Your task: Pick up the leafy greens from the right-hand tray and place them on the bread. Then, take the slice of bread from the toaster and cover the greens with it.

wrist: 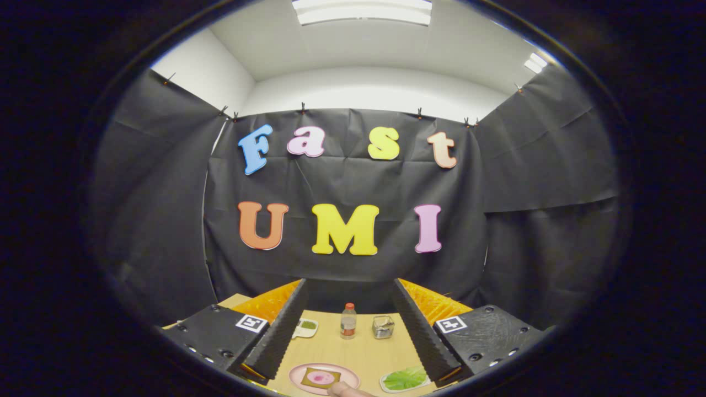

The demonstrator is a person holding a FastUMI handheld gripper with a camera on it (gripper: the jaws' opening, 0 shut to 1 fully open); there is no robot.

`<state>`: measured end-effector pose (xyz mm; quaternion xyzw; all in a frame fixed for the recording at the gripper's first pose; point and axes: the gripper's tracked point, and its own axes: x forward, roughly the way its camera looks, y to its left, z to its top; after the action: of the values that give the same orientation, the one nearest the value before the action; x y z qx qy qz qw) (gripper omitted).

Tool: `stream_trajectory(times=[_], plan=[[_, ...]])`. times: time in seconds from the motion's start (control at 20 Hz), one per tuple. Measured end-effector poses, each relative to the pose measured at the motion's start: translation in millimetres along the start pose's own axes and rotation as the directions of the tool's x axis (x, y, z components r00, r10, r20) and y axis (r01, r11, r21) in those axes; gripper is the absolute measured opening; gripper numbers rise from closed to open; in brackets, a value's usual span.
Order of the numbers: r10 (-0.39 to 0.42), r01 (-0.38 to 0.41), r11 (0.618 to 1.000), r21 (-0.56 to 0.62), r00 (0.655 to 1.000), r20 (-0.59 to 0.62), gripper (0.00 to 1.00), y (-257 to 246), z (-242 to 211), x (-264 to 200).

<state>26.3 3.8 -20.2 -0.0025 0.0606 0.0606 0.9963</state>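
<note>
Closest to the camera, something pale like a fingertip [345, 389] is poking in right by the pink plate [350, 376], hard to tell more. So where are we sitting with this sandwich? Looks like nothing is done yet, as far as I can judge.

Going left to right: one small white dish [305, 328] with something green in it is sitting far back on the desk [364, 350], near the left finger. Closer in, the one pink plate is carrying one slice of bread [320, 377] with a pink round of something on top, and no greens on it. Further back, one little bottle [348, 320] with a red cap is standing upright, and beside it one small metal toaster [383, 326]; whether bread is sticking out of it is too small to tell. Over on the right, one white tray [386, 386] is holding the leafy greens [405, 378], just by the right finger.

The claw [349, 361] is hanging wide open above the desk, gripping nothing.

Both steps are waiting: greens onto bread, then the toaster slice on top.
</note>
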Motion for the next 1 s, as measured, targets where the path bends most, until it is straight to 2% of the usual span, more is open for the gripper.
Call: stream_trajectory(times=[0.25, 0.55, 1.0], plan=[[0.039, -0.038, 0.999, 0.026, 0.998, -0.041, 0.95, 17, -6, 19], [0.078, -0.076, 0.997, 0.022, 0.995, -0.067, 0.95, 40, -13, 21], [0.036, -0.037, 0.999, -0.004, 0.996, -0.082, 0.95, 38, -21, 17]])
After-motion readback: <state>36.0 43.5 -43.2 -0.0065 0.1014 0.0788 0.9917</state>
